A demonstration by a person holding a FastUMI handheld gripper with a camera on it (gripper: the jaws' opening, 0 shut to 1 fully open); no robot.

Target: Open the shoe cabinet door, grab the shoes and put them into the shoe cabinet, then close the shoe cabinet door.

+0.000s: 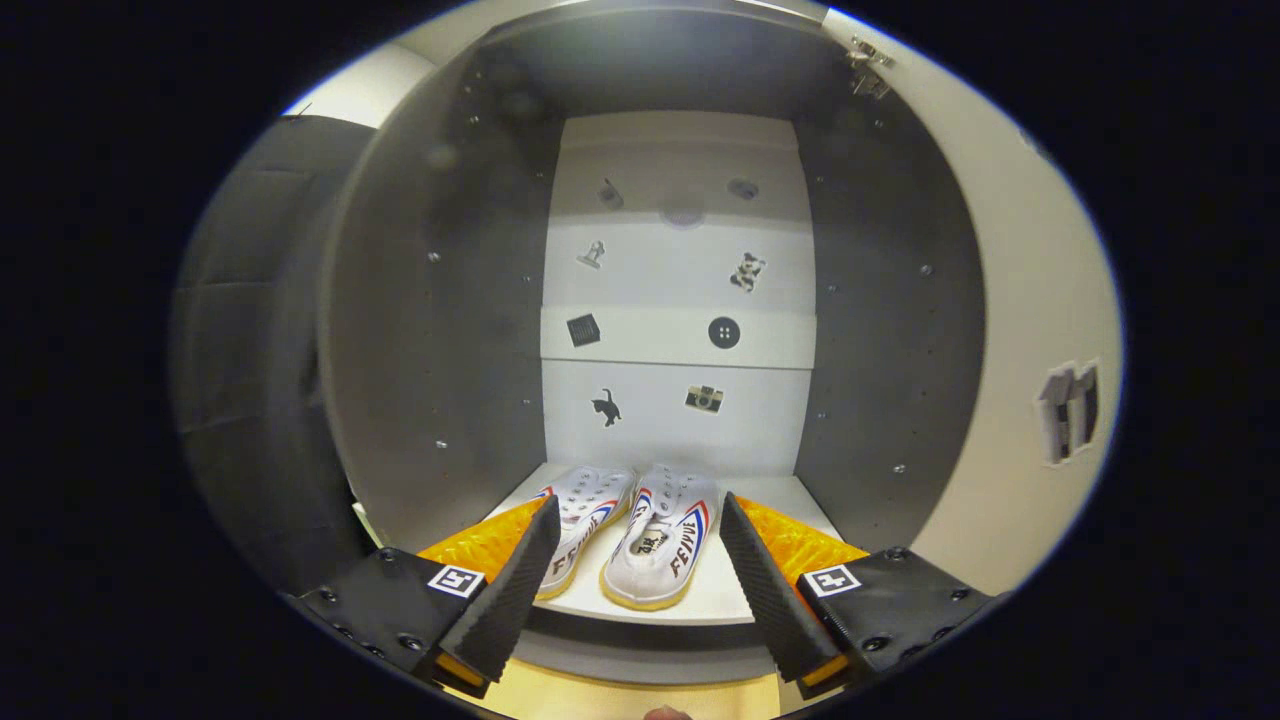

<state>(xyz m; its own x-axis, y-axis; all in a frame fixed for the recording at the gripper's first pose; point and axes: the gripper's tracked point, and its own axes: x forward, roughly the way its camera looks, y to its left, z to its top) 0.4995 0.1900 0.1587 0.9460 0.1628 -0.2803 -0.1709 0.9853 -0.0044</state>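
A pair of white canvas shoes (630, 535) with red and blue stripes lies side by side on the bottom shelf (715, 590) of the shoe cabinet (440, 330), toes pointing to the back wall. The cabinet door (1030, 330) stands swung wide on the right, its hinge at the top. My gripper (638, 550) is open just in front of the shelf's edge, its fingers spread on either side of the shoes and pressing on nothing. The left finger covers part of the left shoe's heel.
The cabinet's white back panel (680, 300) carries several small stickers. Dark grey side walls close in left and right. A dark padded surface (250, 350) stands left of the cabinet. Light wooden floor (620, 695) lies below the fingers.
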